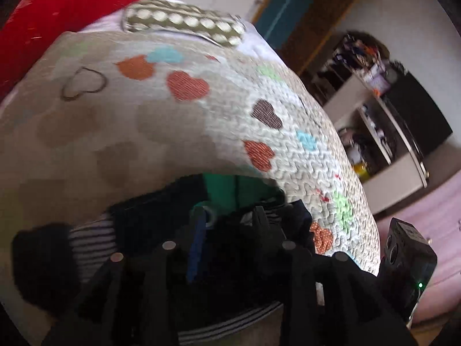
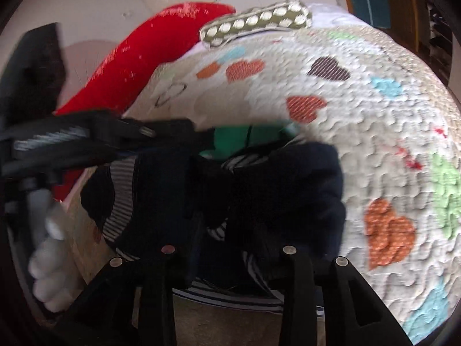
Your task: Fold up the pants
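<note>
Dark navy pants (image 1: 149, 210) with black-and-white striped bands lie bunched on a quilted bedspread with coloured hearts (image 1: 144, 121). They also show in the right wrist view (image 2: 291, 184). My left gripper (image 1: 230, 225) hangs low over the pile, its black fingers (image 1: 260, 216) sunk in dark cloth; blur hides whether it grips. My right gripper (image 2: 219, 201) is buried in the pants too, its jaws hidden by cloth. The left gripper's body (image 2: 115, 132) crosses the left side of the right wrist view. A green cloth (image 1: 230, 190) lies just beyond the pants.
A red pillow (image 1: 63, 8) and a polka-dot cushion (image 1: 184, 20) sit at the bed's far end. White shelves with clutter (image 1: 371, 132) stand to the right of the bed. A gloved hand (image 2: 52, 259) holds the left gripper's handle.
</note>
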The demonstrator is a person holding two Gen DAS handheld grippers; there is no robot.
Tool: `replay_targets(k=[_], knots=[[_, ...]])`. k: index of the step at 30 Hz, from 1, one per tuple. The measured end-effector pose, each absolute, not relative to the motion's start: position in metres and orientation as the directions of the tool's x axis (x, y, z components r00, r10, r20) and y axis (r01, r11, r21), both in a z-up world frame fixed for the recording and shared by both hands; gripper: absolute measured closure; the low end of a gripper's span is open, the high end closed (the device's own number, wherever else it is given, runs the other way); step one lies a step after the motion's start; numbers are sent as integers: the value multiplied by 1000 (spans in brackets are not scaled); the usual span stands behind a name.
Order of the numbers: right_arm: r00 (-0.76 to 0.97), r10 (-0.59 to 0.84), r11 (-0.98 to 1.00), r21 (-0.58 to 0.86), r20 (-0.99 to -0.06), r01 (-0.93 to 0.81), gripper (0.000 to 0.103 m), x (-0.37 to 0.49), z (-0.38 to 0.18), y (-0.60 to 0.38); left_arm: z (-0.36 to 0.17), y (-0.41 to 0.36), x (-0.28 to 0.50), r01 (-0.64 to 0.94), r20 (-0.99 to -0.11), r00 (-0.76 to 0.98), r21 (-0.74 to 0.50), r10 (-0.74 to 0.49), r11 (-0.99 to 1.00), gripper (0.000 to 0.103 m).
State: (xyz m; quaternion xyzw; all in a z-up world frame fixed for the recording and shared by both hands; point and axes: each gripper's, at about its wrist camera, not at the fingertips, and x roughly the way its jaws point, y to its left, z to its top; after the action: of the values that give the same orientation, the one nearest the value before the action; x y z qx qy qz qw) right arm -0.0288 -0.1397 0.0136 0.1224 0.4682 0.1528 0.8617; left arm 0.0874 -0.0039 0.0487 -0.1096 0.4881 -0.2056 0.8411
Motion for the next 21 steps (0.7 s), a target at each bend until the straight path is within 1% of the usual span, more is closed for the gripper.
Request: replay_targets(k=[1,4,7,9,10,12,16,19,21], knots=[[515,391,919,353,-763,-175,63,-31,20,-135,52,6,81,226,-769,461,-381,-443,896,64],[534,439,897,380,-722,-223,62,-40,43,-139,60,31,60,203,-752,513,-363,-415,909,60],[593,395,915,358,-702,-185,62,-45,66,-157,59,44,45,174,-748,550,-331,-371,927,58],[608,326,938,325,-724,-117,63,-37,69,-170,54,52,38,147,-752,561,-321,-346,936,58],[604,299,946,311,-738,-88,71,-38,67,-175,52,57,35,137,-754,563,-320,-339,938,58],[573,282,947,317,-769,-41,81,-26,59,-177,48,62,29,118,-754,571,-314,-323,942,58],[491,356,922,386,-795,-44,83,3,29,-160,28,78,26,47,-790,556,-280,-258,959,58],[436,362,927,367,-824,-75,83,15,9,-139,4,94,28,-19,-822,507,-311,-258,950,58],[410,337,940,331,-848,-88,82,20,-4,-128,-14,103,31,-57,-840,469,-337,-272,940,58]])
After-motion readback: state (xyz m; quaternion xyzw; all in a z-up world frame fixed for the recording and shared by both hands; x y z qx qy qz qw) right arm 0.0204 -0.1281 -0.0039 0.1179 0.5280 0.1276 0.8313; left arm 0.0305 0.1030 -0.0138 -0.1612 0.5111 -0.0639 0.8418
